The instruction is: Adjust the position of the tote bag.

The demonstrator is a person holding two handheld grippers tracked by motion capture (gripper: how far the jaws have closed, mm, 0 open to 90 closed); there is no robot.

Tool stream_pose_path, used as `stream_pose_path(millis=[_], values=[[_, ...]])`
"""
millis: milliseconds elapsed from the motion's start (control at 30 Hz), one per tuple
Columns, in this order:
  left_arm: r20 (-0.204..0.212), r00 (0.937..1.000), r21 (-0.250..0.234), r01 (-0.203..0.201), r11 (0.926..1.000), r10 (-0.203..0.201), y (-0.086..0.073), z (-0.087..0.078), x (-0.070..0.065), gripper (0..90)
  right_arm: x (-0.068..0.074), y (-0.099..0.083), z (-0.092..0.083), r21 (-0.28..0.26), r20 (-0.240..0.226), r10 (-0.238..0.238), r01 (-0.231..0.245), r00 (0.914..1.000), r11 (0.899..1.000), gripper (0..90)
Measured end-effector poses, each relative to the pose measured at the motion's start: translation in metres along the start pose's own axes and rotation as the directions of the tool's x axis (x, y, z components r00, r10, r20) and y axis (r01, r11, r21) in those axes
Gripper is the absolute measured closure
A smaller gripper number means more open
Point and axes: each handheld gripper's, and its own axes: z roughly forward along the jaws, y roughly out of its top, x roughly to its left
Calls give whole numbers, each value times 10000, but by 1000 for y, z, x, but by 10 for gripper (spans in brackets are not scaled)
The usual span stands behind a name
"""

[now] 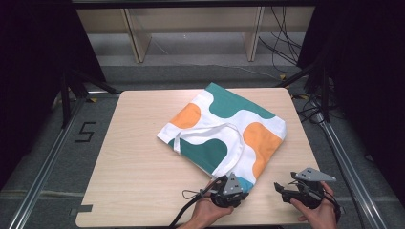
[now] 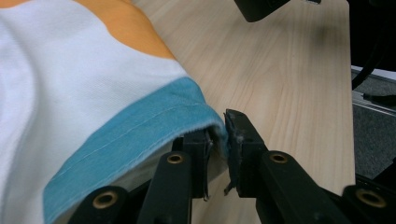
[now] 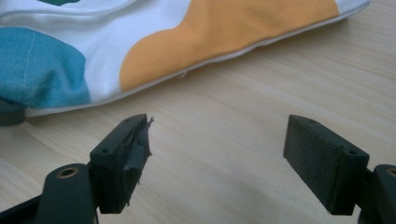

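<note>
Blue corner of the bag (image 2: 140,135) sits pinched in the left tool (image 2: 217,154); keep that grip firm and drag low across the desk (image 1: 138,176). Right tool (image 3: 215,163) gapes wide, holding nothing, ready to catch the near edge.

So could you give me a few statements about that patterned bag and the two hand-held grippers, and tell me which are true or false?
1. The white cloth tote bag with teal and orange patches lies on the light wooden table. True.
2. The left gripper has its jaws closed on the bag's blue corner. True.
3. The right gripper is also clamped on the bag. False: its jaws stand wide open over bare wood, apart from the cloth.
4. The bag's white strap hangs off the table edge. False: it lies flat on top of the bag.
5. The bag stands upright. False: it lies flat.
</note>
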Motion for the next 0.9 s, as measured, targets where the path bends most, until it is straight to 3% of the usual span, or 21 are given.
stream_pose_path(millis=[67, 100, 167, 200, 300, 333, 367, 400, 433, 467, 500, 533, 567, 600, 633, 667, 700, 800, 833, 867, 900], values=[[58, 10000, 4, -63, 10000, 63, 1, 4, -2, 770, 0, 0, 0, -84, 17, 23, -23, 10000, 10000, 237], [124, 9999, 65, -81, 9999, 80, 2, 6, -3, 738, -4, 0, 1, -215, -16, -269, 268, 9996, 9994, 237], [239, 9996, 277, -151, 9995, 144, 2, 4, -4, 637, -1, -1, -2, -72, 111, 177, -177, 9998, 9998, 239], [351, 9994, 136, -44, 9999, 39, 3, -7, -3, 576, -6, 0, -1, -276, 73, -313, 314, 9995, 9991, 240], [364, 9993, 8, -80, 10000, 80, 3, -27, 3, 463, -8, -1, -2, -297, 88, -238, 240, 9997, 9993, 241], [355, 9991, -226, 240, 9995, -232, 0, -51, 10, 417, -5, -1, -3, -225, 132, 44, -41, 9999, 9997, 241], [355, 9991, -226, 240, 9995, -232, 0, -51, 10, 391, -7, -1, -2, -306, 35, -220, 221, 9998, 9993, 240], [-381, 9988, -332, 279, 9991, -292, -8, -78, 21, 387, -7, -1, -2, -357, -21, -273, 272, 9996, 9990, 241], [-381, 9988, -332, 279, 9991, -292, -8, -78, 21, 372, -2, -1, -3, -314, -53, 45, -46, 10000, 9995, 241], [-1006, 9926, -630, 615, 9961, -676, -22, -103, 35, 360, -1, 0, -3, -363, -135, -52, 47, 9999, 9993, 242], [-1006, 9926, -630, 615, 9961, -676, -22, -103, 35, 355, -1, 0, -3, -363, -135, -52, 47, 9999, 9993, 242], [-1401, 9872, -572, 687, 9960, -761, -31, -116, 43, 345, 1, 1, -1, -537, -475, -466, 441, 9978, 9976, 250], [-1824, 9796, -486, 771, 9958, -847, -41, -127, 52, 345, 1, 1, -1, -537, -475, -466, 441, 9978, 9976, 250], [-2468, 9629, -399, 1027, 9939, -1094, -52, -139, 62, 338, 5, 2, 0, -615, -598, -514, 477, 9969, 9970, 250], [-2732, 9517, -230, 1389, 9900, -1399, -59, -146, 67, 329, 10, 4, 0, -683, -774, -574, 521, 9953, 9963, 250], [-3064, 9307, -550, 1920, 9798, -1996, -72, -160, 76, 314, 20, 7, 0, -776, -922, -517, 446, 9944, 9960, 242], [-3064, 9307, -550, 1920, 9798, -1996, -72, -160, 76, 309, 20, 7, 0, -776, -922, -517, 446, 9944, 9960, 242], [-3360, 9118, -708, 2256, 9717, -2361, -82, -173, 83, 293, 35, 15, -1, -1061, -1412, -1030, 884, 9846, 9904, 231], [-3444, 9099, -646, 2227, 9727, -2312, -84, -176, 85, 287, 40, 16, -1, -924, -1548, -922, 785, 9836, 9926, 227], [-3506, 9031, -693, 2392, 9685, -2481, -87, -178, 87, 277, 43, 18, 1, -1064, -1542, -1145, 987, 9814, 9894, 226], [-3492, 9013, -771, 2449, 9665, -2562, -88, -179, 87, 271, 51, 21, 2, -981, -1745, -1286, 1128, 9762, 9888, 225]])
